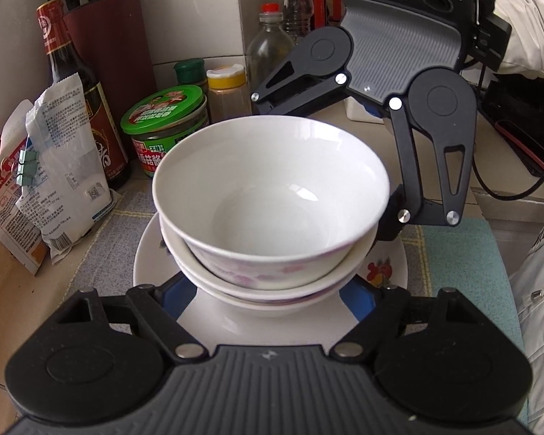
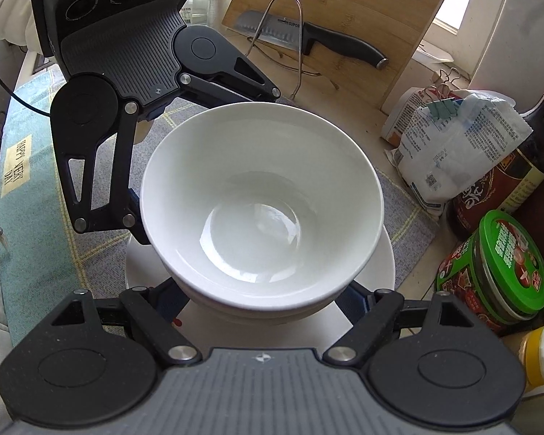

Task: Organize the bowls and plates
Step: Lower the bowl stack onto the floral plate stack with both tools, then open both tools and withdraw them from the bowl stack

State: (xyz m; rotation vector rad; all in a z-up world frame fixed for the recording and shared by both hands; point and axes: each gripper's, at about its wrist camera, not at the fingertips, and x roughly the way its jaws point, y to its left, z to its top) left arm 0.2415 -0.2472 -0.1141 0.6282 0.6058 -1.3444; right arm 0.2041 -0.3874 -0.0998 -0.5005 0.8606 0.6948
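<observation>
Both tilted-down claws, left [image 1: 272, 291] and right [image 2: 261, 299], grip the bowl stack [image 1: 272, 217] from opposite sides.

The bowls [image 1: 272, 188] were glossy white ceramic, the mat [image 2: 72, 253] woven cloth, the cutting board [image 2: 344, 11] matt wood.

White tiled wall [image 1: 196, 11] behind the surface [image 2: 359, 134]. Daylight from window [image 2: 449, 21]. Checked cloth [image 2: 36, 195] covers surface; wooden cutting board [image 2: 344, 3] leans upright.
</observation>
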